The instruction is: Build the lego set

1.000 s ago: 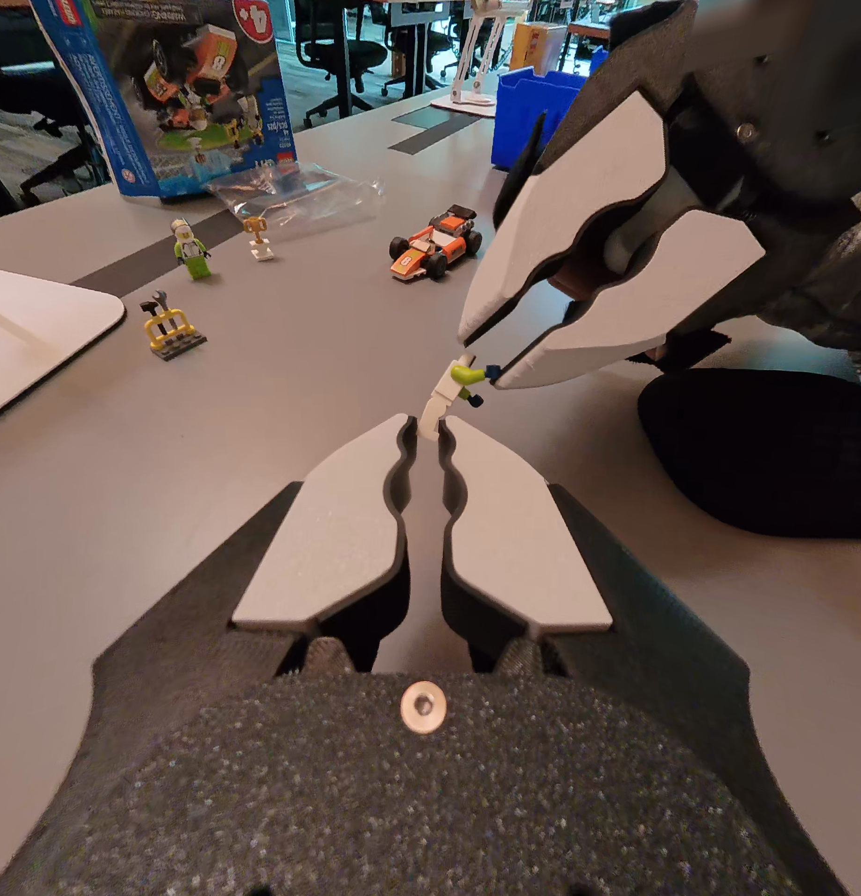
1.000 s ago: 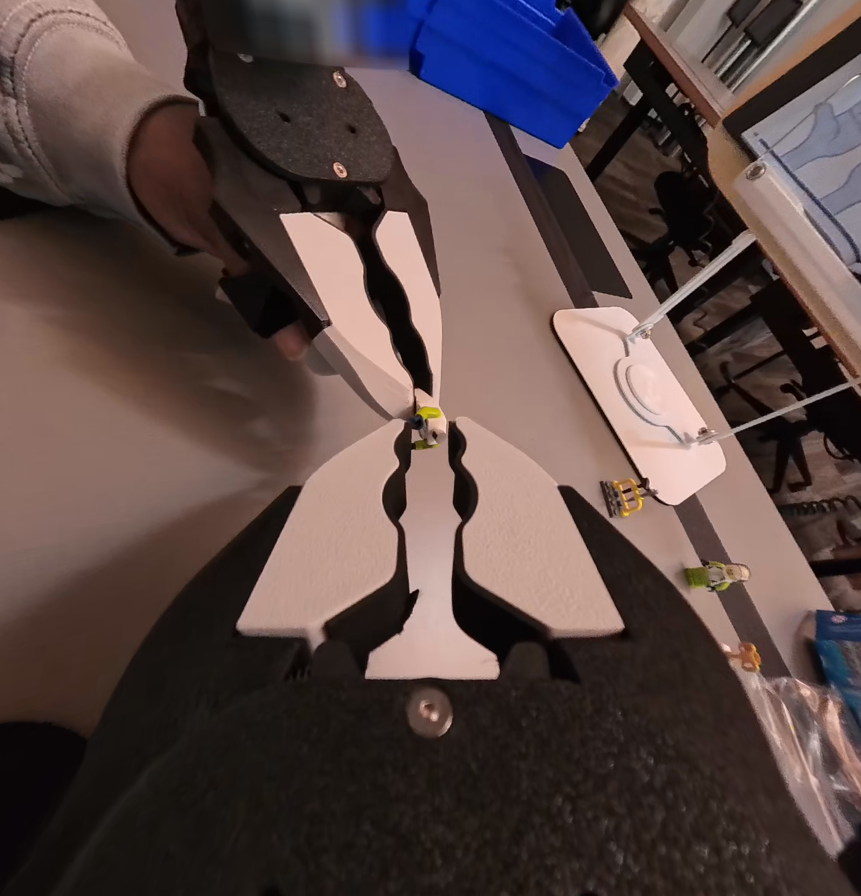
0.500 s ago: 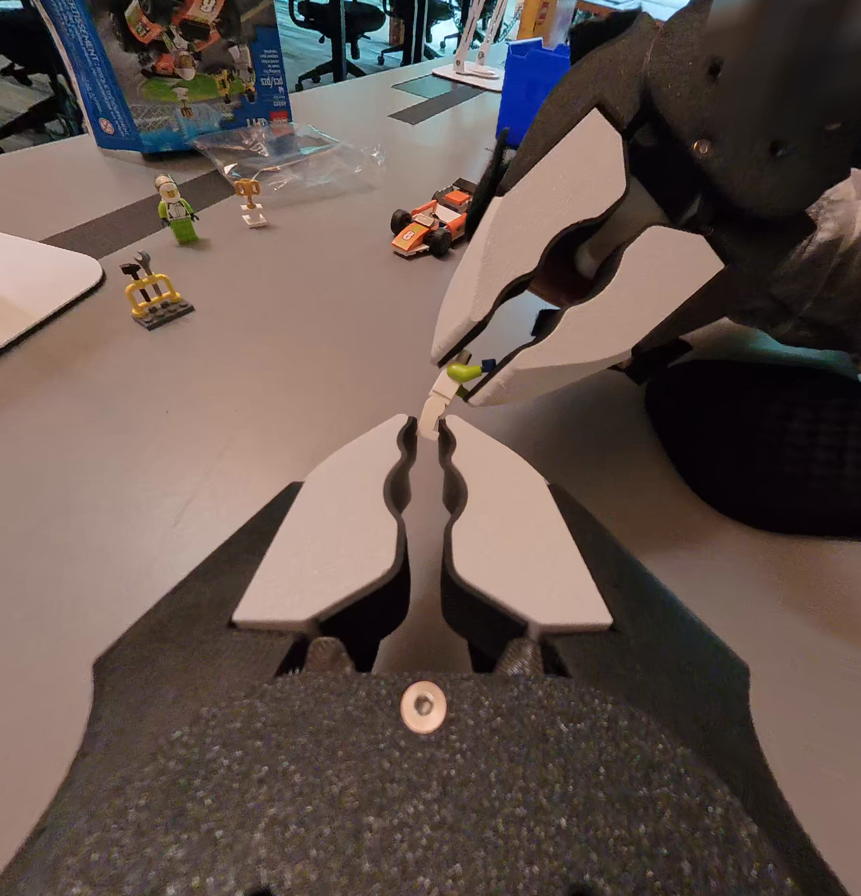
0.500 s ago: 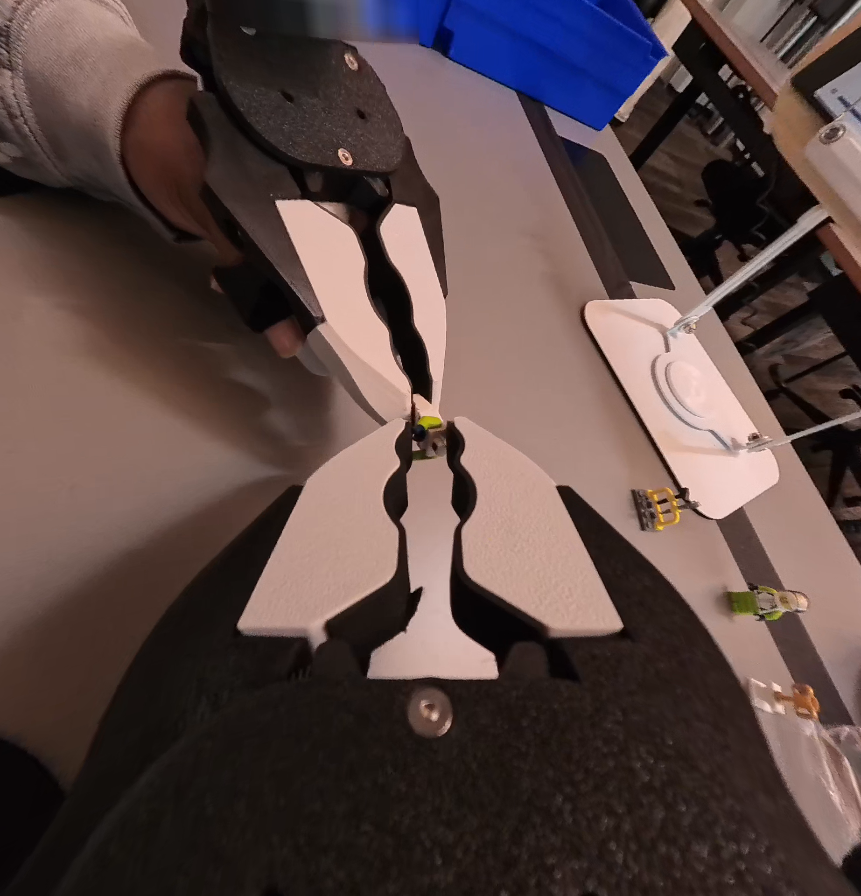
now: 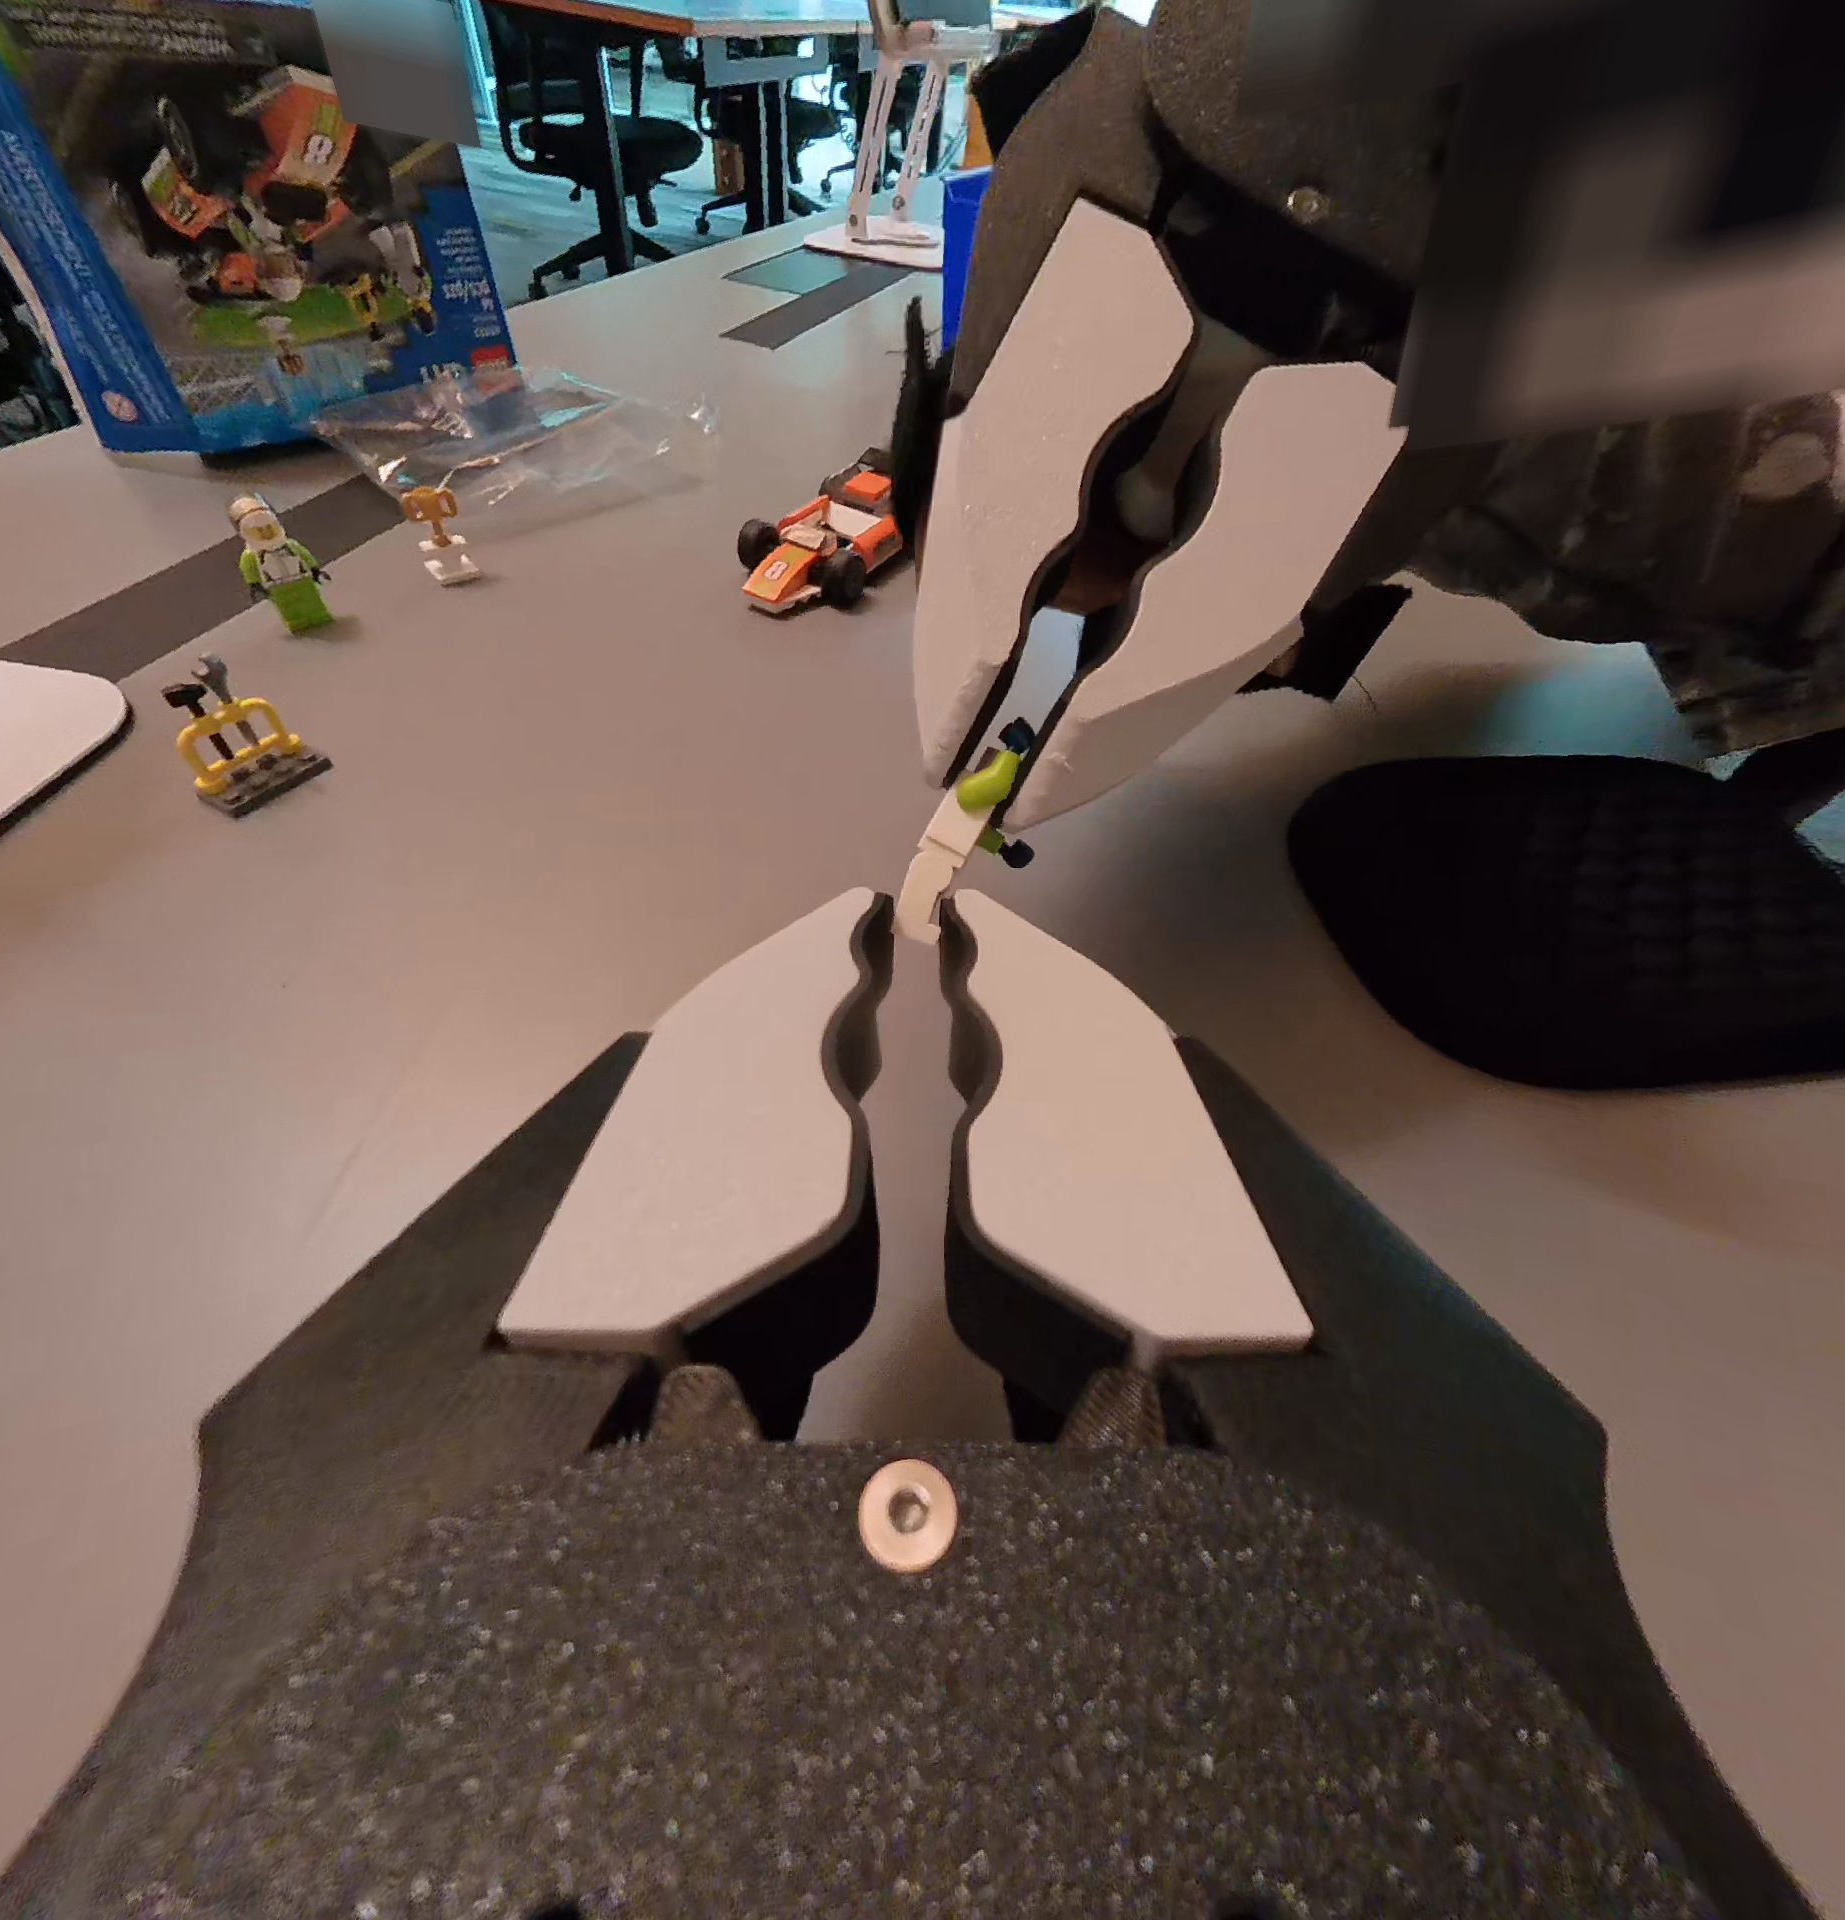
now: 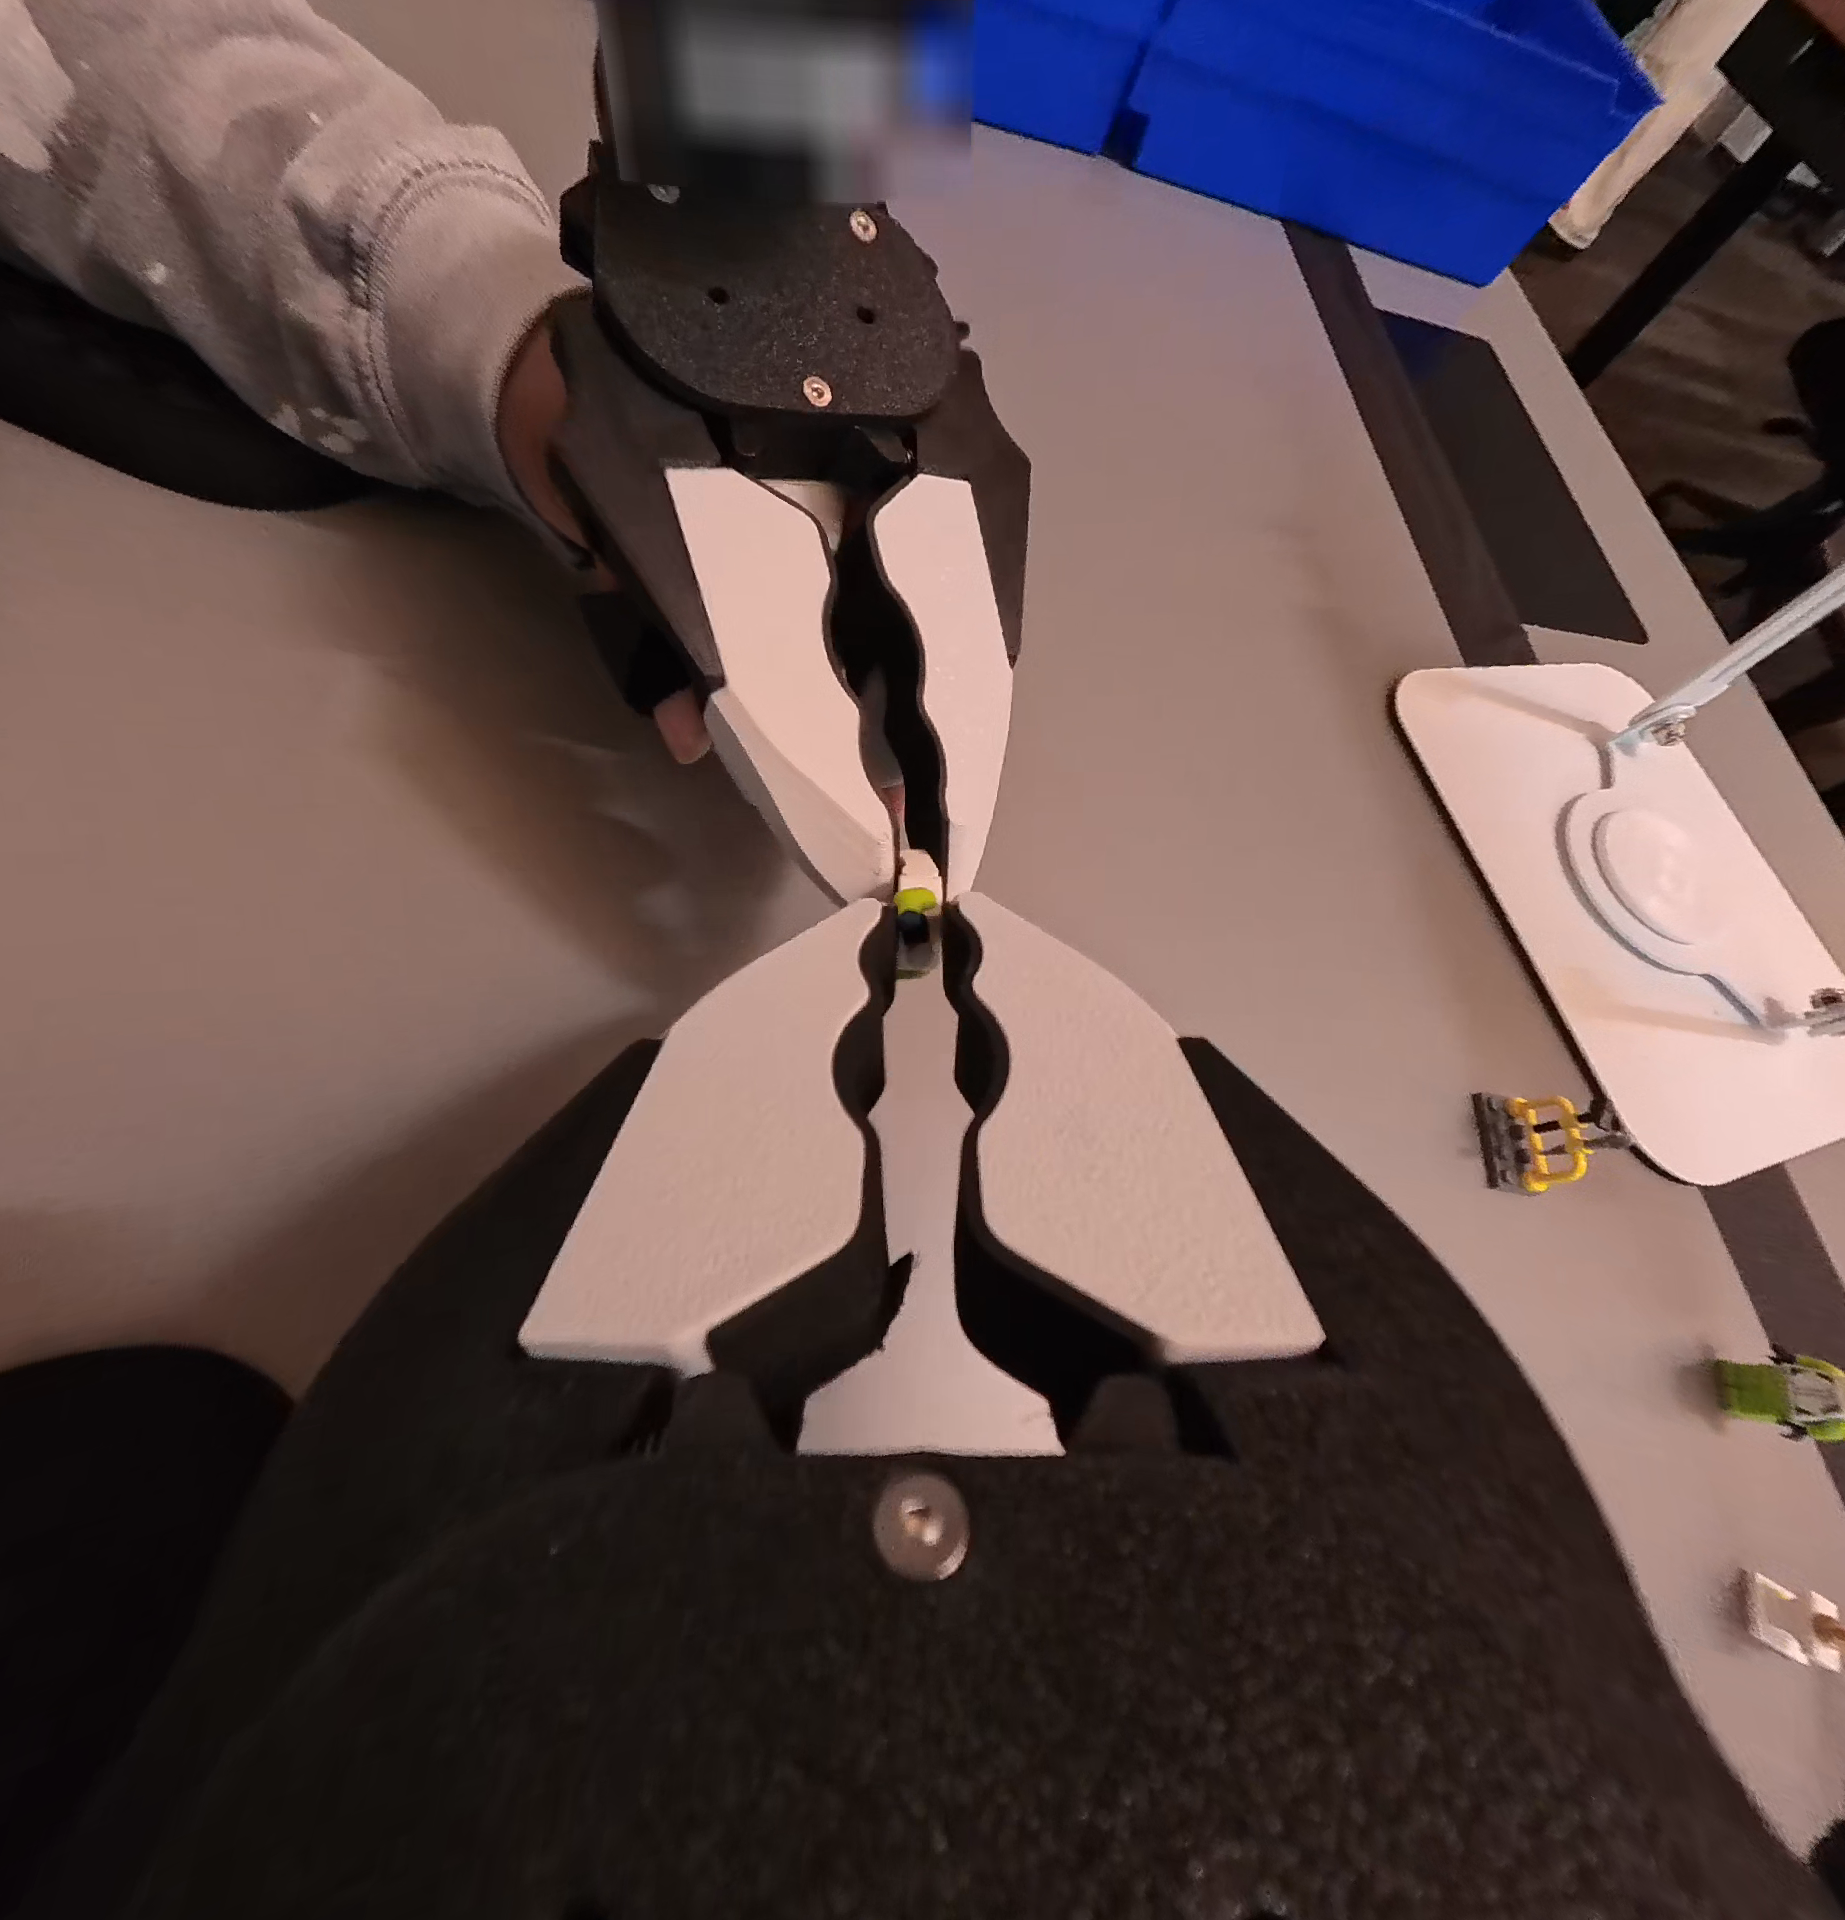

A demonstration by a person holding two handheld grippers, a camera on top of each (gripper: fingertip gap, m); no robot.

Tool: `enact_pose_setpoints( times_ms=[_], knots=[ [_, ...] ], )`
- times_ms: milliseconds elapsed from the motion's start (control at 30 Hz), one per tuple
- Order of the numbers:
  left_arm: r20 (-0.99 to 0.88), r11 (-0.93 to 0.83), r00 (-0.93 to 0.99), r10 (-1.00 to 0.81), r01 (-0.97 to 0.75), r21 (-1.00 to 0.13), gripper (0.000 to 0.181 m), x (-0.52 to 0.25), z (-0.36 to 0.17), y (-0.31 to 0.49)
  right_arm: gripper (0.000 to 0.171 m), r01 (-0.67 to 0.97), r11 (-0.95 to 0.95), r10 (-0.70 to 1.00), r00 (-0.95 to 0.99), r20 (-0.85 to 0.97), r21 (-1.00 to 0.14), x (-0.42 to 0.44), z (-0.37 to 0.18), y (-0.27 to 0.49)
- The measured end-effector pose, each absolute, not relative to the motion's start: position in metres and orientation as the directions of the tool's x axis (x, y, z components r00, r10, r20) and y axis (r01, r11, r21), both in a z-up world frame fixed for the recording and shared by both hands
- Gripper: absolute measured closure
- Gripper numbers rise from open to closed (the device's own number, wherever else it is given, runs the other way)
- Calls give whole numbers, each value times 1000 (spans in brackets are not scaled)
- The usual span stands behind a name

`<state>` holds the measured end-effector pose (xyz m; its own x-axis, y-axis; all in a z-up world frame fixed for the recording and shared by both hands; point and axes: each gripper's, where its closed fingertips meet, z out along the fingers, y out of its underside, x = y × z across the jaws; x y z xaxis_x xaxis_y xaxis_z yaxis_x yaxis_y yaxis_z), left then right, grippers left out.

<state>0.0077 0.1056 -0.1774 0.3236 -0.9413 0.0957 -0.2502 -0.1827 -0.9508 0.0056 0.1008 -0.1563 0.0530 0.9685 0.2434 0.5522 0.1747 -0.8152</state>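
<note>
A small minifigure is held between both grippers above the grey table point(image 5: 585, 935). My left gripper point(image 5: 913, 914) is shut on its white legs point(image 5: 920, 906). My right gripper point(image 5: 985, 779) comes down from the upper right and is shut on the white torso with lime arms point(image 5: 978, 788). In the right wrist view, my right gripper point(image 6: 916, 925) pinches the torso point(image 6: 914, 902), and the left gripper point(image 6: 913, 862) meets it tip to tip from above. The joint between torso and legs is mostly hidden by the fingertips.
On the table stand an orange race car point(image 5: 819, 551), a finished minifigure point(image 5: 279, 566), a gold trophy point(image 5: 440, 530) and a yellow barrier with tools point(image 5: 237, 743). Behind them are the set box point(image 5: 222, 218) and a clear bag point(image 5: 513, 426). A black pad point(image 5: 1583, 914) lies right; blue bins point(image 6: 1313, 94) stand far. Only a small space, under 4 cm, lies between the two pairs of fingers.
My right gripper has swung more upright over the left fingertips, tilting the torso steeper on the legs. Both grippers have kept their hold and drifted slightly.
</note>
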Motion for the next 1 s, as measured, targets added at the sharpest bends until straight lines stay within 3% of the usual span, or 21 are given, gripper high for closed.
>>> enact_pose_setpoints(
  times_ms=[133,233,600,800,1000],
  knots=[
    [162,-224,293,-942,-189,-956,173,10,-169,102,163,509,132,977,78,198,-850,7,-146,99],
    [266,-311,288,-920,-122,-943,172,8,-163,103,147,454,86,978,131,162,-887,12,-132,99],
    [554,-562,220,-803,30,-826,173,3,-158,110,147,408,106,932,277,233,-907,16,-128,100],
    [556,-566,207,-805,12,-824,173,6,-160,107,139,381,1,963,248,103,-925,2,-127,106],
    [560,-578,245,-792,-2,-816,173,4,-165,110,161,425,57,947,263,184,-903,-4,-131,111]
  ],
)
